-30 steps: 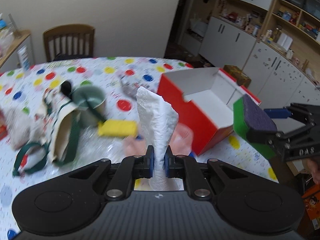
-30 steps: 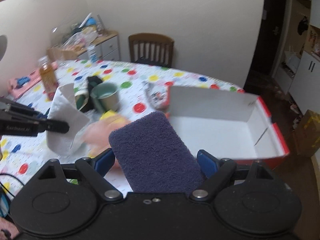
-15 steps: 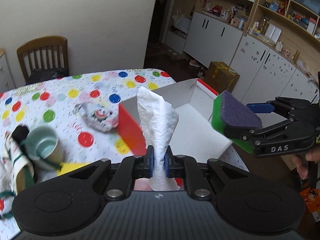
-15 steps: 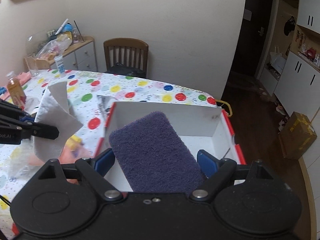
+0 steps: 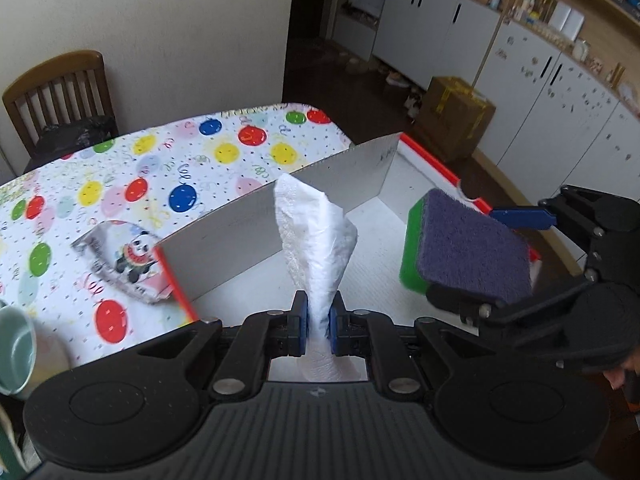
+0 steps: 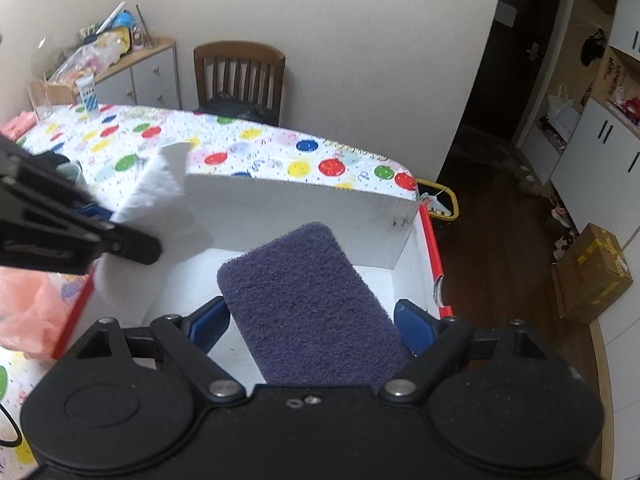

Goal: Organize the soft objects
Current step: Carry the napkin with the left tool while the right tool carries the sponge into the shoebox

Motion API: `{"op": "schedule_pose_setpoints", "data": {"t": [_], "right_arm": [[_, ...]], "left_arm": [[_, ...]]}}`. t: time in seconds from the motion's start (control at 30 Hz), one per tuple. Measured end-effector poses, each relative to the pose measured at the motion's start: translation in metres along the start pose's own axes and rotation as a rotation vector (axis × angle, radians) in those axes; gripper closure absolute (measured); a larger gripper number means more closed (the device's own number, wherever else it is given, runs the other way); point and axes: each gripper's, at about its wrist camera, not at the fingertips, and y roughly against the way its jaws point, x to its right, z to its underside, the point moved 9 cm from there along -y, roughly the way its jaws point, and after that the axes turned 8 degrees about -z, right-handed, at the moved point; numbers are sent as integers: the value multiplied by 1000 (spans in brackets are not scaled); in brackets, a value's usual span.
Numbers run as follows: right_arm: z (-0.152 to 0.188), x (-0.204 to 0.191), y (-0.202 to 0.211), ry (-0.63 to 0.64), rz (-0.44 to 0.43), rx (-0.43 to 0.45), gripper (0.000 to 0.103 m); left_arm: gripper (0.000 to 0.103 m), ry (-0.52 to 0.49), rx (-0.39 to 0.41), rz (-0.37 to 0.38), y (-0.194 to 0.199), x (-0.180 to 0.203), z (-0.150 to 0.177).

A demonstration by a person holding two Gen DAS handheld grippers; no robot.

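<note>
Nearest to us, our left gripper [image 5: 318, 318] had its jaws clamped together on a bunched white paper towel [image 5: 316, 236], which stood up from the pads like a cone while its tail hung loose below them. In our judgement that tail was the first risk: if we parted the jaws while it was draped over the near rim of the box [image 5: 256, 228], the towel could slide out onto the desk [image 5: 160, 168] instead of dropping inside.

At three o'clock in the left view, our right gripper [image 6: 312, 326] held the sponge [image 6: 308, 304], purple scouring face up and green foam beneath, with the jaws set wide against its long sides. The sponge hovered above the white floor of the box, toward its right wall. The two grippers were near one another over the same opening, so we judged a knock between them possible if both went down together; a bump could push the light cardboard box toward the desk edge at its far right corner.

At nine o'clock, just outside the red wall, a panda-print pouch [image 5: 128, 264] lay on the spotted cloth, and a green cup [image 5: 16, 354] sat at eight o'clock. Farther off, a wooden chair [image 5: 60, 92] stood at ten o'clock.
</note>
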Motion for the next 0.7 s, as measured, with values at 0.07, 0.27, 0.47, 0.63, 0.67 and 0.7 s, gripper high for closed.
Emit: {"op": "schedule_pose_setpoints", "data": {"t": [0.07,0.27,0.47,0.63,0.67,0.7], "right_arm": [[2,5,-9,13,1,-19,14],[9,11,-31,55,-25,-76,14],[20,10,-54,119,-39,-155,15],[26,10,-64,145,-50,-198,15],[28,10,-66,149,-49,-204,15],[29,10,-68,149,-51,-210,15]], "left_arm": [[93,1,-24,-11,-16,2,-5],[93,-5,-106,-42,-60,8,-10],[93,-24,-175,-41,-91,18,-7],[93,-49,-219,-45,-108,24,-1],[93,-50,-227,-45,-111,25,0],[93,-50,-236,-44,-113,26,2]]}}
